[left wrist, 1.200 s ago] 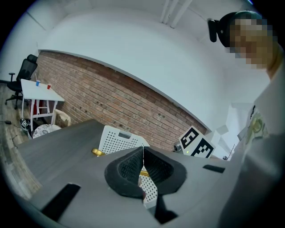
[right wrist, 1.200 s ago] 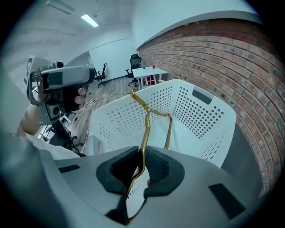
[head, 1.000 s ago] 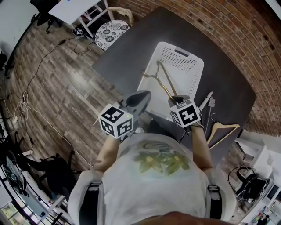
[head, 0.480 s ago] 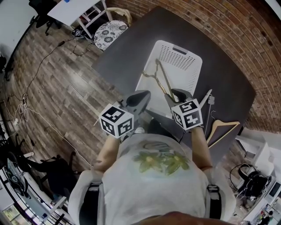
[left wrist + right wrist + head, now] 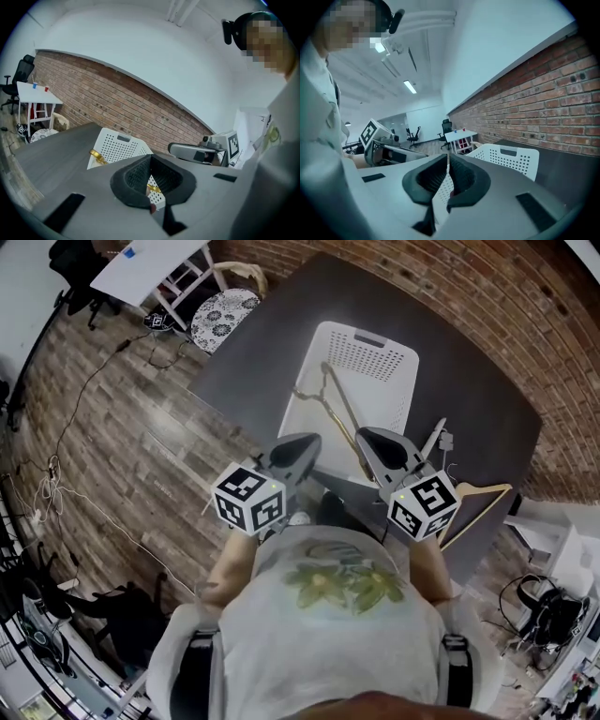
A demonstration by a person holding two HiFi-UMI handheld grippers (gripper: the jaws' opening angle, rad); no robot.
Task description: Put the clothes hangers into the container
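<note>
A white perforated basket [image 5: 366, 357] stands on the dark table [image 5: 469, 371]. A gold metal hanger [image 5: 330, 404] lies slanted across the basket, its hook at the left rim; the left gripper view shows that hook [image 5: 96, 156]. A wooden hanger [image 5: 478, 504] lies on the table to the right. My right gripper [image 5: 371, 439] hangs above the basket's near right corner; its jaws have just been closing and are shut with nothing between them [image 5: 448, 159]. My left gripper [image 5: 307, 442] is shut and empty at the near left corner [image 5: 150, 158].
A pale clip hanger [image 5: 441, 441] lies between the basket and the wooden hanger. The table's near edge runs just under both grippers. On the wood floor to the left stand a floral-cushioned chair [image 5: 223, 315] and a white desk [image 5: 150, 263].
My right gripper has risen and drawn back to the right, away from the gold hanger, which stays lying across the basket. The left gripper has kept still.
</note>
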